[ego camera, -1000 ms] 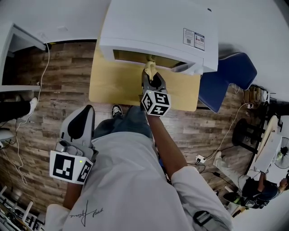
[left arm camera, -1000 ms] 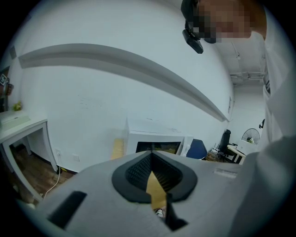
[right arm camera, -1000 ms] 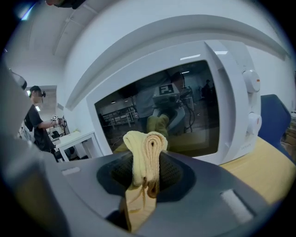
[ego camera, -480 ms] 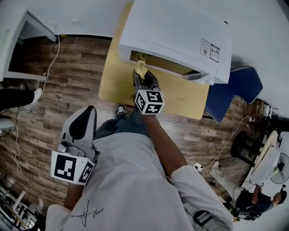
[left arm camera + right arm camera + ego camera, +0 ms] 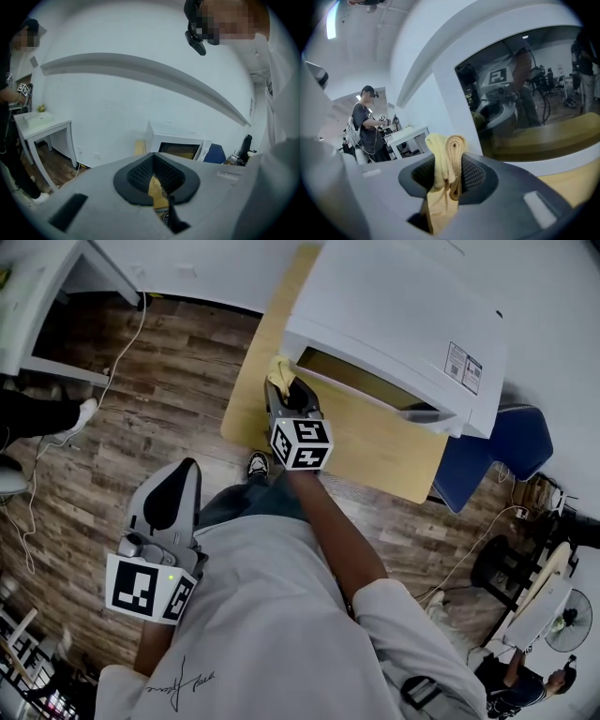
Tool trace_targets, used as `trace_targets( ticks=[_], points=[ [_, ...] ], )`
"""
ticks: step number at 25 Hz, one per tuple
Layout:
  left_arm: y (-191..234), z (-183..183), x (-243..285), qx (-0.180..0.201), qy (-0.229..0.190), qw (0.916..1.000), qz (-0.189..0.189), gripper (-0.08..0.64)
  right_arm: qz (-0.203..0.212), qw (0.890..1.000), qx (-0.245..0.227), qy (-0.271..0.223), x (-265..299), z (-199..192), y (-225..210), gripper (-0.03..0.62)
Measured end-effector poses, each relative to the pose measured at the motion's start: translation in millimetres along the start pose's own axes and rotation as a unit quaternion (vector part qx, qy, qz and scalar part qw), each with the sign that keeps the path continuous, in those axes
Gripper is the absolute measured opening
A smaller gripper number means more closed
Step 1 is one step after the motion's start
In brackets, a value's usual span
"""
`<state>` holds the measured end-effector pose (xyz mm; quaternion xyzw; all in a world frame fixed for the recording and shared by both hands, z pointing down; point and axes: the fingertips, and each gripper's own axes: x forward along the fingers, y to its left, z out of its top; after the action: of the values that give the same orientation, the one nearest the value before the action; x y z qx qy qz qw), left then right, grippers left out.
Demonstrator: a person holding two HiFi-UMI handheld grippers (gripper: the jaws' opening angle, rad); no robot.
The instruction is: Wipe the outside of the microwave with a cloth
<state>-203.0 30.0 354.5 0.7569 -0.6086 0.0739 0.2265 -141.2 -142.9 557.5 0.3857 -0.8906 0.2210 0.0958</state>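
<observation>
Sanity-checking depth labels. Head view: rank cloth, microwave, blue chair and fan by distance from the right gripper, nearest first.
1. Yellow cloth: clamped in the right gripper.
2. Microwave: just ahead, its front left corner closest.
3. Blue chair: off to the right.
4. Fan: on the floor, far lower right.

A tan table (image 5: pixel 375 451) stands on wood-plank floor (image 5: pixel 178 381), a blue chair (image 5: pixel 492 456) just beside it, a white desk (image 5: pixel 42 287) apart.

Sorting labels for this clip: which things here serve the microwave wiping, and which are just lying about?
In use: microwave; yellow cloth; right gripper, fingers shut on the cloth.
Lying about: left gripper, empty; blue chair; white desk.
</observation>
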Motion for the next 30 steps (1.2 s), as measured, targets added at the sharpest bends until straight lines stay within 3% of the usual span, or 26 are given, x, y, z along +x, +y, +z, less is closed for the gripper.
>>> trace_targets(
  ticks=[6, 13, 19, 30],
  points=[
    [-2.3, 0.2, -0.4, -0.003, -0.002, 1.0, -0.003, -0.006, 0.03, 1.0, -0.009, -0.002, 0.0, 9.7, 17.9, 0.118],
    [-31.1, 1.1, 17.0, 0.008, 0.0, 0.9986, -0.052, -0.006, 0.05, 0.998, -0.035, -0.008, -37.6, 27.1, 9.5, 0.118],
    [-63.1, 1.3, 33.6, 0.02, 0.002, 0.9951, -0.097, -0.006, 0.006, 1.0, -0.023, -0.019, -82.6, 29.5, -32.3, 0.118],
    [-114.6, 8.7, 67.1, 0.05, 0.011, 0.9844, -0.168, -0.006, -0.131, 0.991, 0.007, -0.032, -186.0, 21.0, -142.2, 0.118]
  ],
)
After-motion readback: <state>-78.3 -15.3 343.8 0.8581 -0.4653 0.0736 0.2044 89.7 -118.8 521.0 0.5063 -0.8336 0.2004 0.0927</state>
